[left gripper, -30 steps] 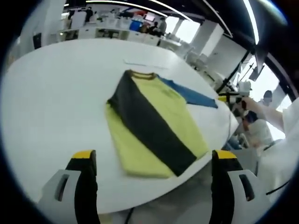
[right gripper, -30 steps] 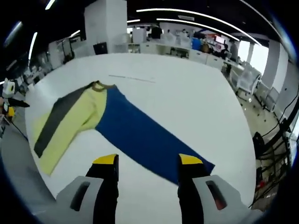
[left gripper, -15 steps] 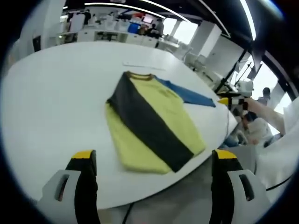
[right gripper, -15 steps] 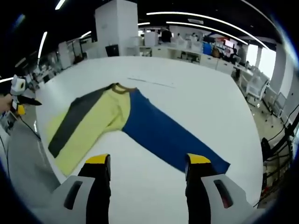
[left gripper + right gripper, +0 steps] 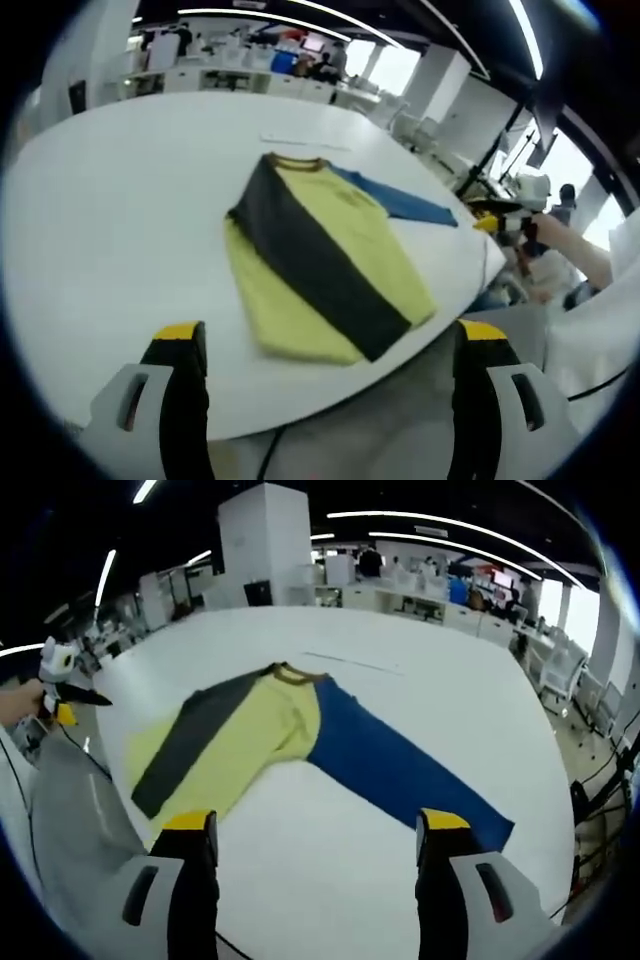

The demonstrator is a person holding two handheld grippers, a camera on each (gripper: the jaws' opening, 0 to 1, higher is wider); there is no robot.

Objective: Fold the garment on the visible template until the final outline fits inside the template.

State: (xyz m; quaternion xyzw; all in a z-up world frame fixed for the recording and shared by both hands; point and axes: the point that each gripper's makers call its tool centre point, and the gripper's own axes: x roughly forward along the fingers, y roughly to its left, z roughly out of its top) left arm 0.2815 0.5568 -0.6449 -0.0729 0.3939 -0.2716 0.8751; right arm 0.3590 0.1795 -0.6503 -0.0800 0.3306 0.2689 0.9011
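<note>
Both my grippers hang above the round white table (image 5: 110, 210), jaws spread wide and holding nothing: the left gripper (image 5: 330, 345) faces the garment from its hem side, the right gripper (image 5: 312, 835) from the opposite edge. The long-sleeved shirt (image 5: 250, 735) lies flat near the table's middle, its yellow body crossed by a dark grey sleeve (image 5: 310, 265) already folded over it, while the blue sleeve (image 5: 400, 770) stretches out unfolded toward the table edge. A thin line (image 5: 345, 661) beyond the collar may be part of the template; I cannot tell its full outline.

Risk, as I judge it: the blue sleeve end lies close to the rim, so a careless pinch could drag it off; the hem also sits near the edge. Lifting the blue sleeve could disturb the grey fold.

Surroundings: office desks (image 5: 430, 595) and a white pillar (image 5: 265, 540) stand well apart. Nothing lies between grippers and cloth.
</note>
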